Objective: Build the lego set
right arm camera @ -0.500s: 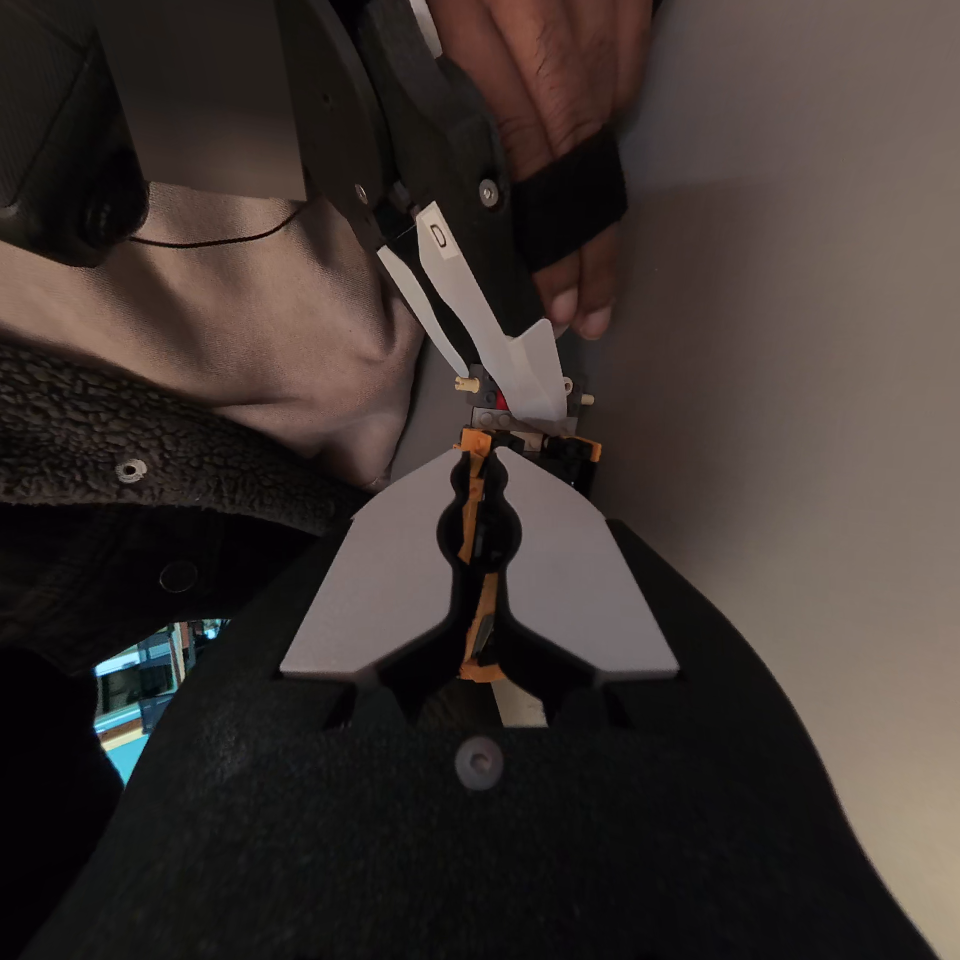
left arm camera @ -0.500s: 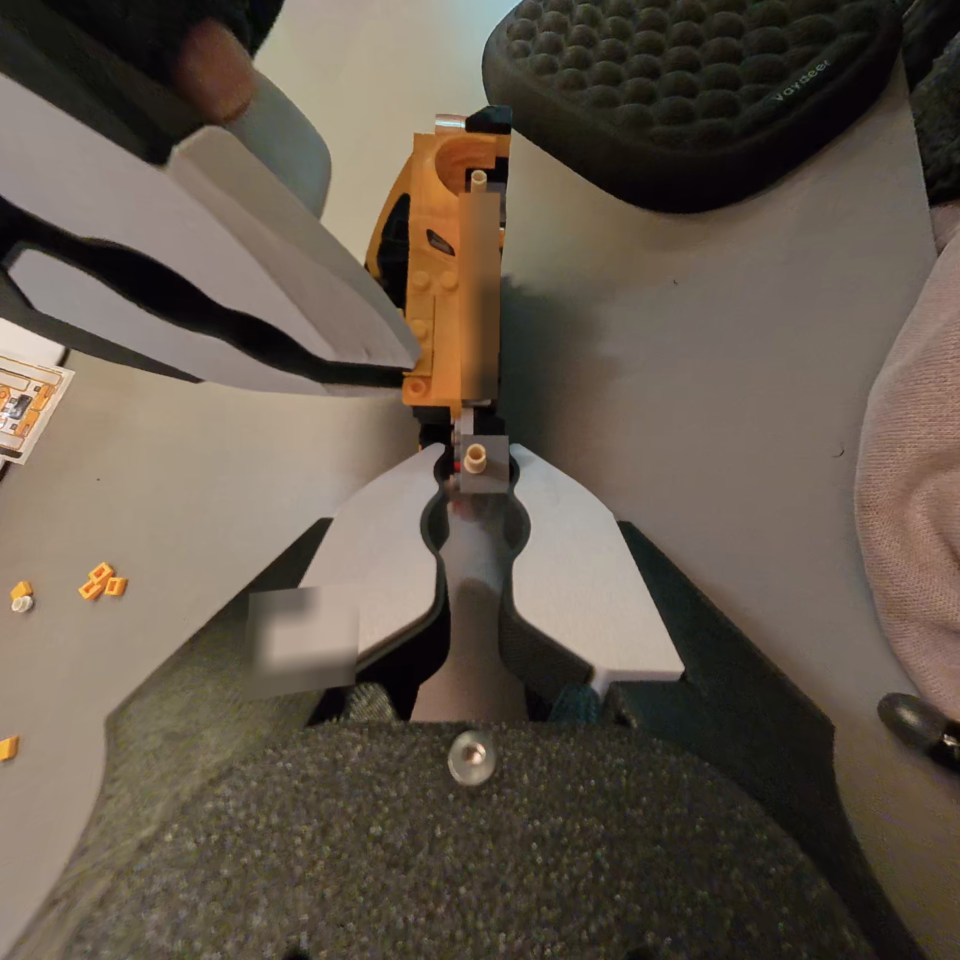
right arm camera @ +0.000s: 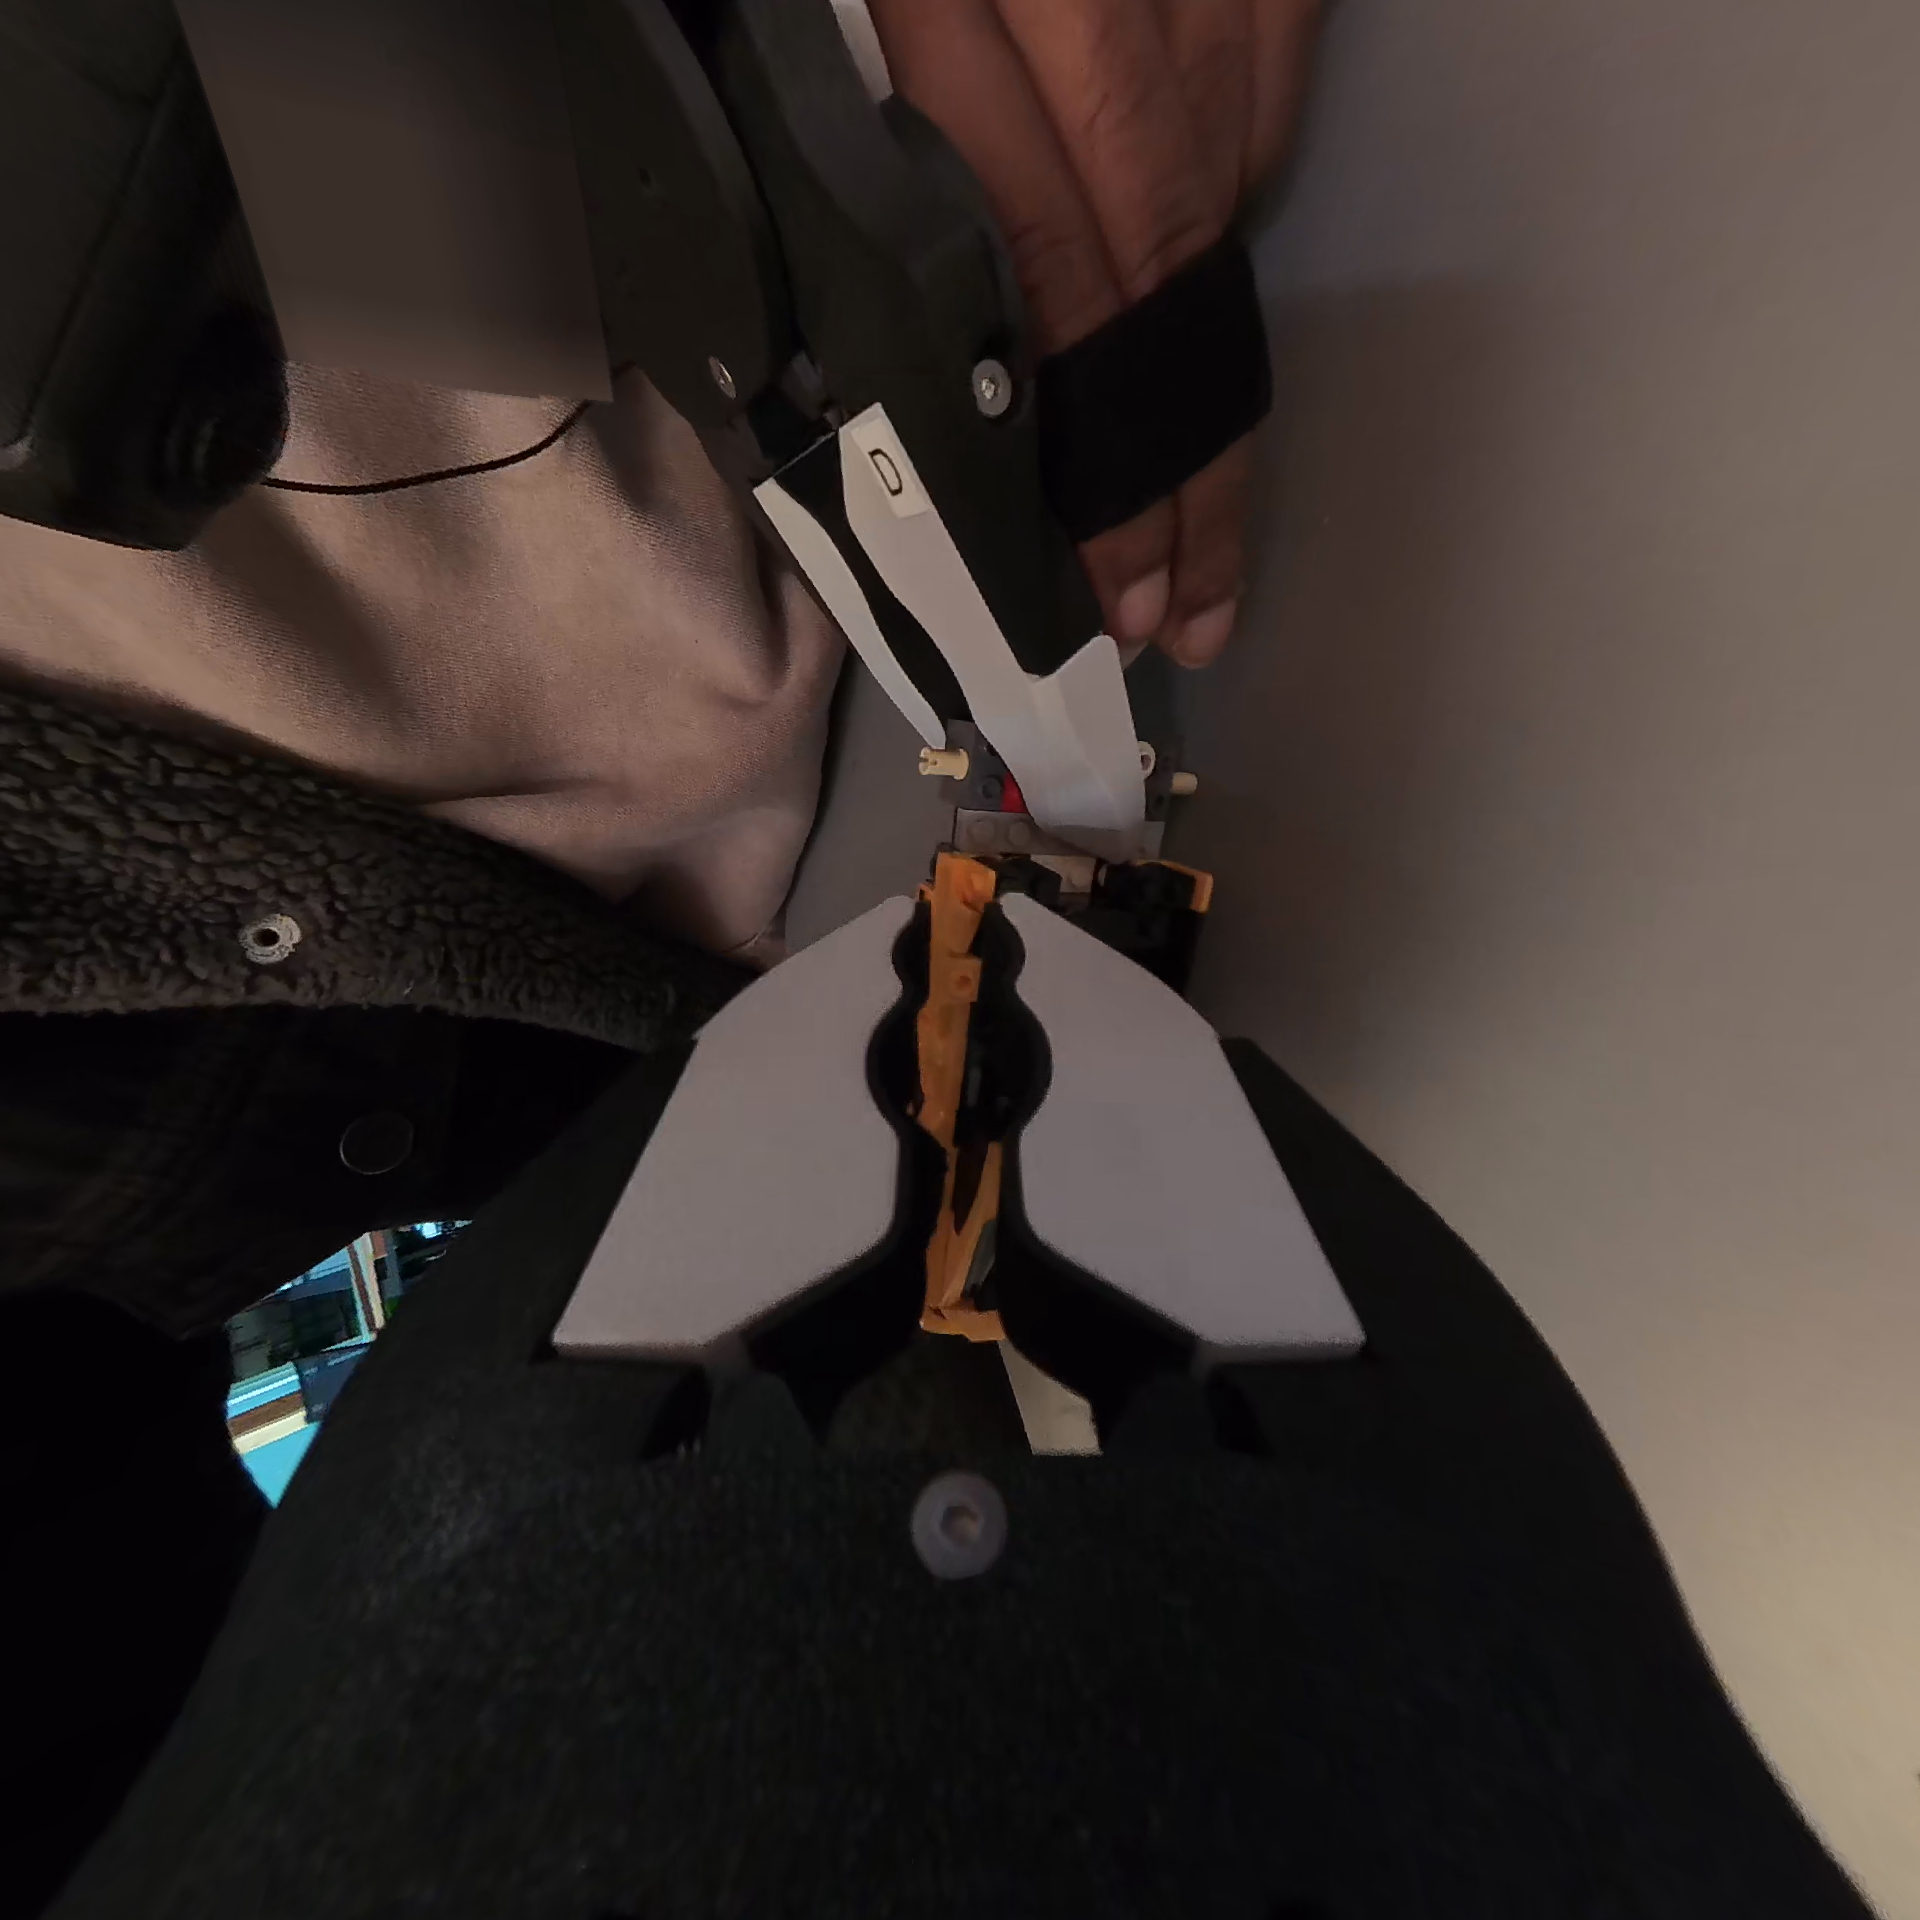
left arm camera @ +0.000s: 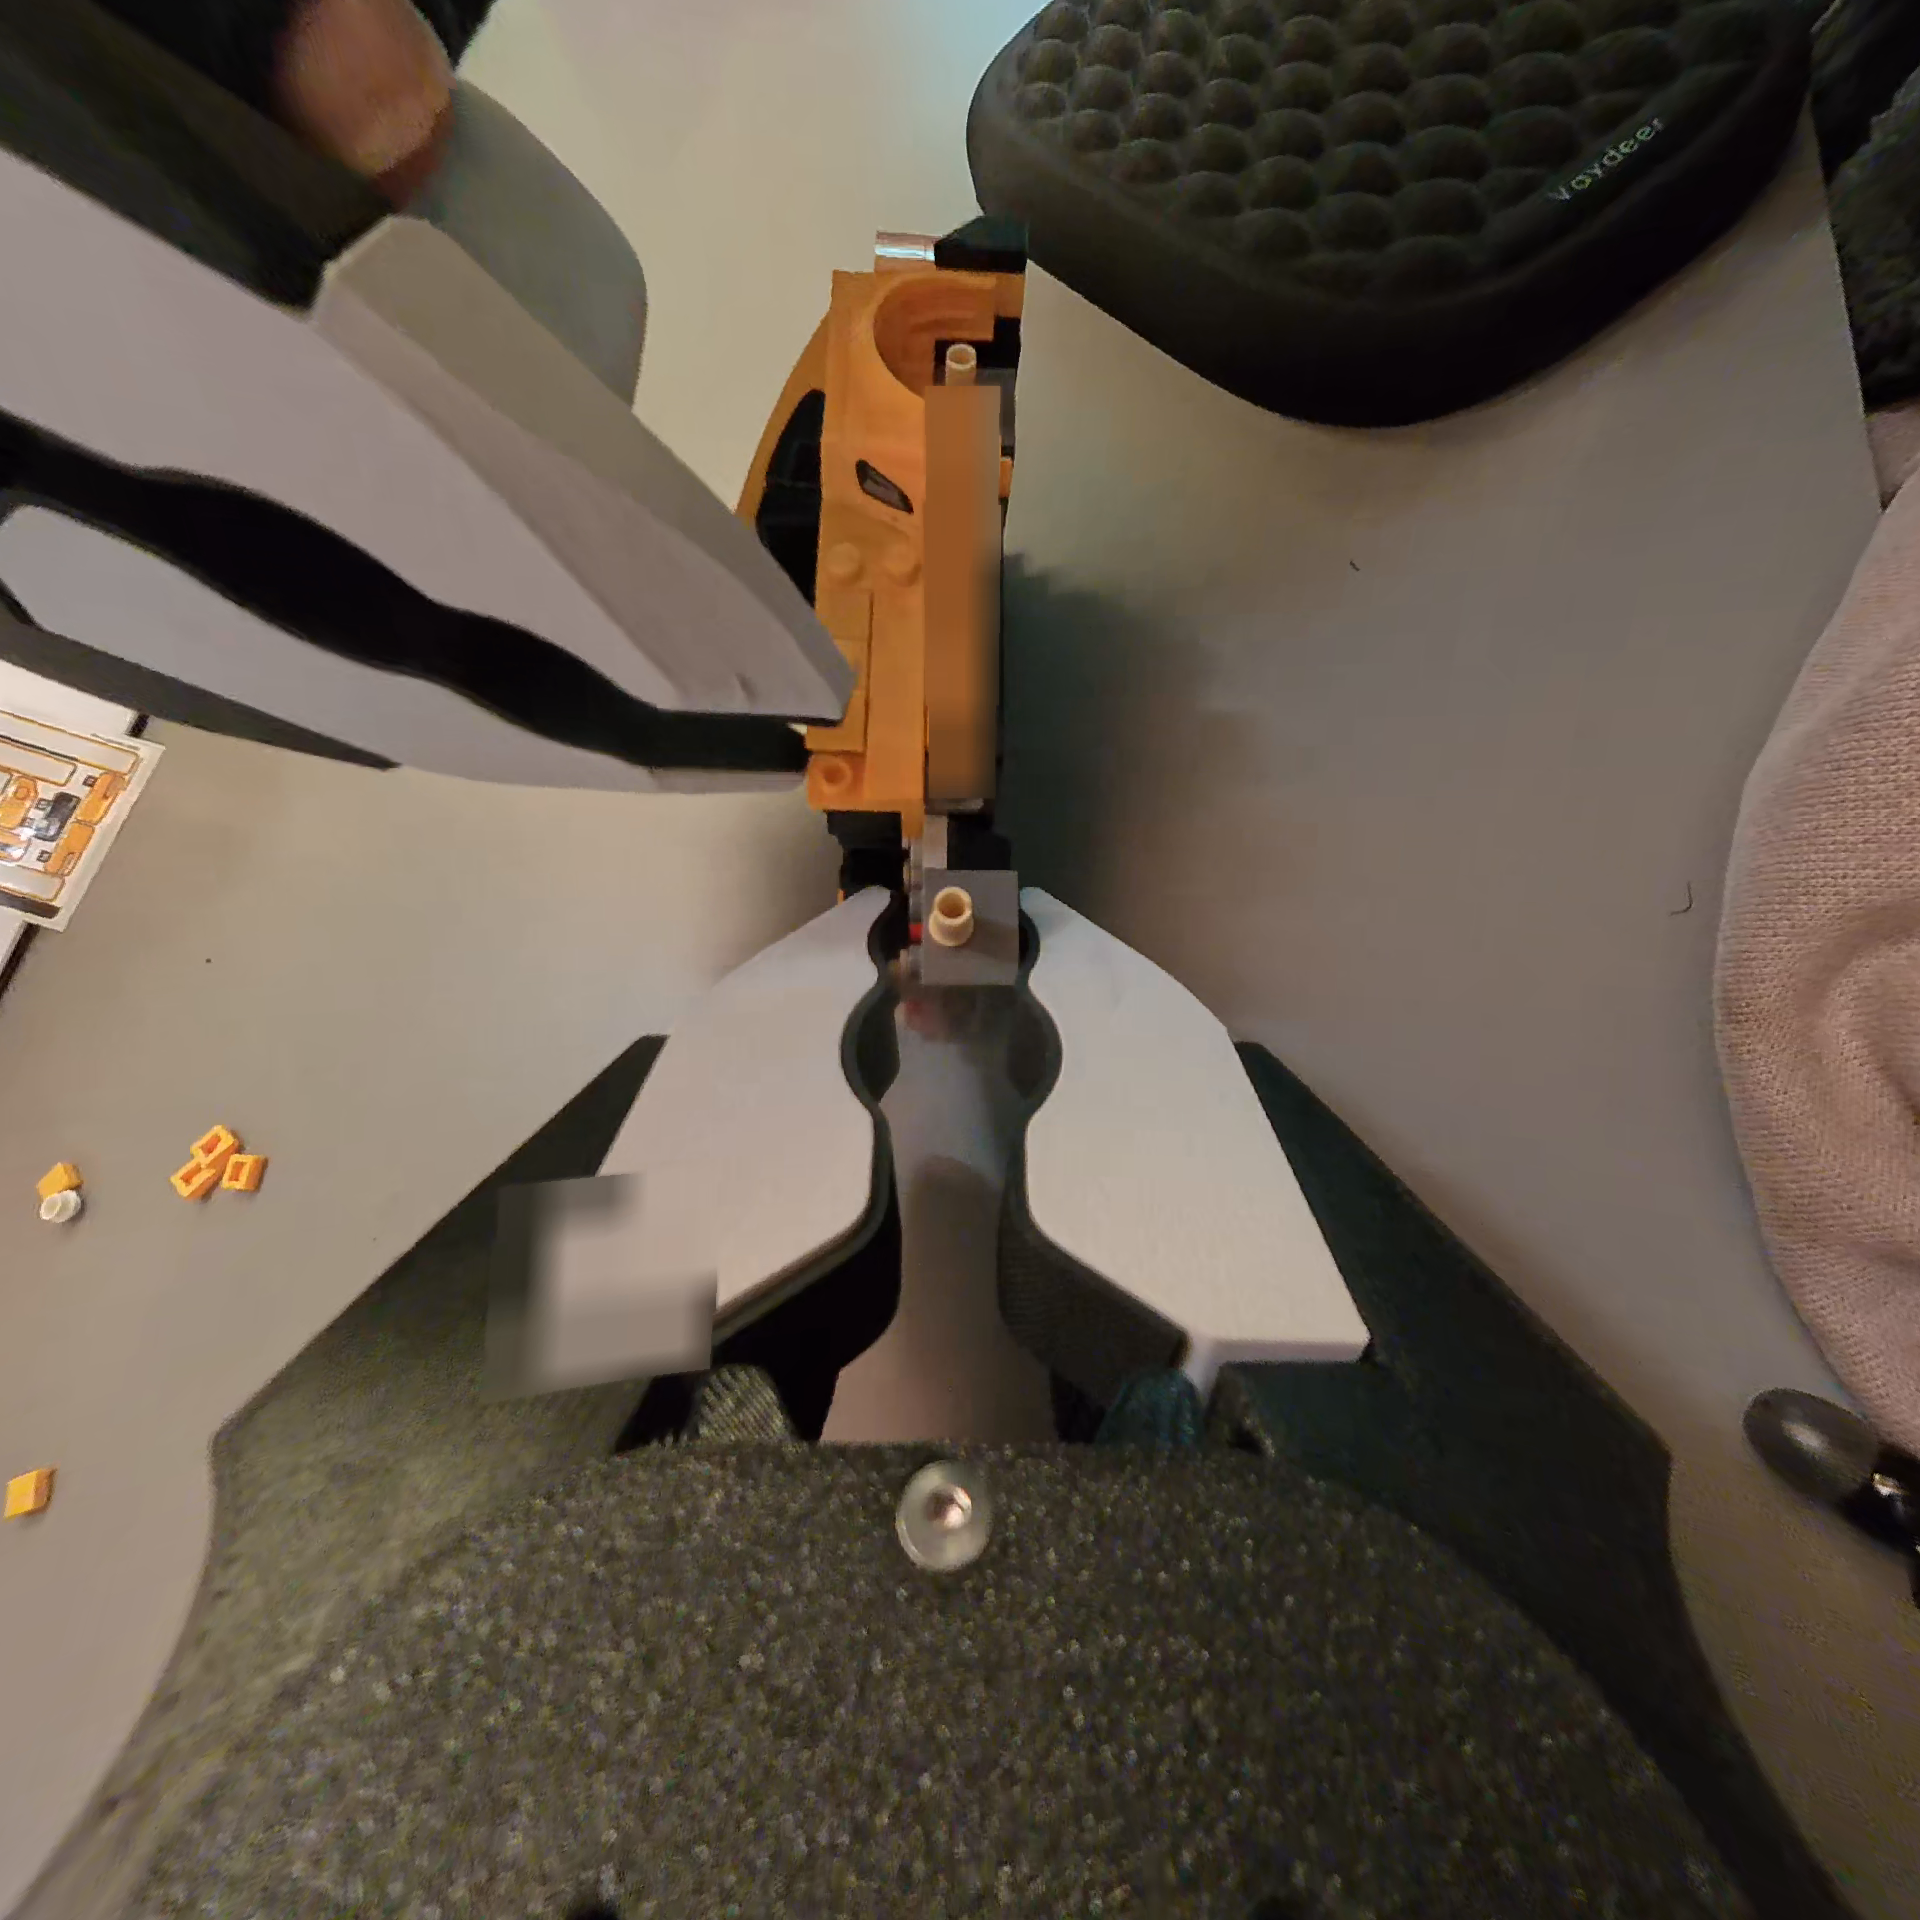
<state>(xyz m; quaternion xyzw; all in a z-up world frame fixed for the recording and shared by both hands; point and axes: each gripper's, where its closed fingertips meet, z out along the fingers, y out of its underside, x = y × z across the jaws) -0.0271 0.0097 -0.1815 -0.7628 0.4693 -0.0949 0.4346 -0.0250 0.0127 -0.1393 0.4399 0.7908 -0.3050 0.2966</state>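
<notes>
Scanning the grey tabletop: my left gripper clamps the brick model's grey end; my right gripper, its jaws slightly wider than before, pinches its orange side.

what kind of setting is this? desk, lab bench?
Likely a desk used as a hobby bench: a plain grey tabletop, a black padded rest at its edge, loose orange bricks and a printed sheet beside a half-built orange brick model.

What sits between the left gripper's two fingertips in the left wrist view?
A small grey block with a tan peg, the near end of the orange toy car; the left gripper is closed on it.
</notes>
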